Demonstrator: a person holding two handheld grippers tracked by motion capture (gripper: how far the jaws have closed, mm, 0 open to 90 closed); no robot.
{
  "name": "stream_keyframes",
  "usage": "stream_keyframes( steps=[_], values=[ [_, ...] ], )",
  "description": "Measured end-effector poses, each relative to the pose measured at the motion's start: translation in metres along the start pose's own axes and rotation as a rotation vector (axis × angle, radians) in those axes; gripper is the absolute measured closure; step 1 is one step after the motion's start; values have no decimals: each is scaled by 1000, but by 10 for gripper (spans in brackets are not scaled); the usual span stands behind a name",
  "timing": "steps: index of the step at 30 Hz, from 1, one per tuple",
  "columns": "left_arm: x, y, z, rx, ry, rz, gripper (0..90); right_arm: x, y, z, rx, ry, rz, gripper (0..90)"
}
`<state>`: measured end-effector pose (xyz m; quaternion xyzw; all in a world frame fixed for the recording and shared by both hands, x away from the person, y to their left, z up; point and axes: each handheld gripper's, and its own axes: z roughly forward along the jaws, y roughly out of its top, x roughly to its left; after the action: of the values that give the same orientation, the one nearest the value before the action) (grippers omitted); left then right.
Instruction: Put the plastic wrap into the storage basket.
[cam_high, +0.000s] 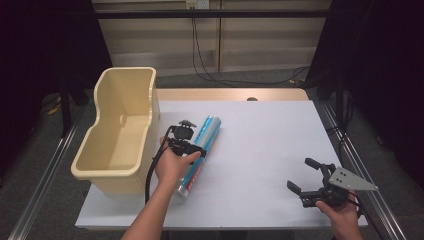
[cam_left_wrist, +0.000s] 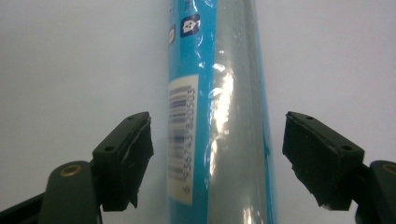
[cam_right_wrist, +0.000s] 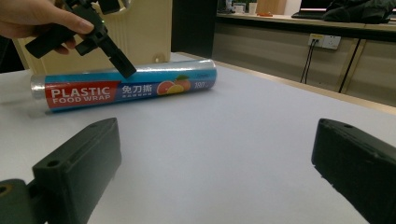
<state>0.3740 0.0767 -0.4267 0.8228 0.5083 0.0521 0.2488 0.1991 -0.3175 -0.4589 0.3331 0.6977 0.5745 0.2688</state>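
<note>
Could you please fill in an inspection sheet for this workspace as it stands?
Surface: white tabletop, flat, wooden strip along the far edge.
Job's things: blue roll of plastic food wrap lying on its side on the table; tall cream plastic bin upright at the table's left edge, nothing seen inside.
Clutter: nothing seen.
Grippers: left gripper straddles the roll, pads apart from it on both sides; right gripper open, near the table's right front corner, holding nothing.
Cables: black cable trails from the left gripper; more black cables on the floor behind the table.
Surroundings: dark curtains, wall sockets, grey floor.
</note>
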Motion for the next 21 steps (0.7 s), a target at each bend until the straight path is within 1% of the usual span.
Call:
stream_keyframes(
  steps=[1,3,4,5,7,8,9,11,12,14,16,18,19,20,21],
  values=[
    [0,2,3,9,-1,5,231,0,0,0,0,0,0,10],
    [-2,5,9,24,-17,-4,228,0,0,0,0,0,-1,10],
    [-3,5,12,29,-14,1,228,0,0,1,1,1,1,10],
    [-3,6,14,45,-16,6,227,0,0,1,2,1,1,10],
    [-2,7,18,58,-9,6,213,0,0,1,1,2,1,10],
    [-2,7,20,68,-14,0,212,0,0,1,1,2,0,10],
    [-1,7,21,72,-15,-2,211,0,0,0,0,0,0,10],
    [-1,7,23,79,-8,8,211,0,0,0,0,0,1,10],
    [-1,7,23,78,3,11,212,0,0,0,1,0,2,10],
    [-1,7,24,90,9,20,234,-1,0,1,1,0,1,10],
    [-3,7,26,104,28,39,248,0,0,0,0,1,3,10],
    [-2,7,27,112,24,37,268,-1,0,0,-1,0,0,10],
    [-3,7,27,110,24,44,268,-1,0,0,-1,1,1,10],
    [-3,8,27,119,16,43,284,-1,0,0,0,0,1,10],
    [-4,9,27,122,23,40,299,-1,0,0,0,0,1,10]
  ],
)
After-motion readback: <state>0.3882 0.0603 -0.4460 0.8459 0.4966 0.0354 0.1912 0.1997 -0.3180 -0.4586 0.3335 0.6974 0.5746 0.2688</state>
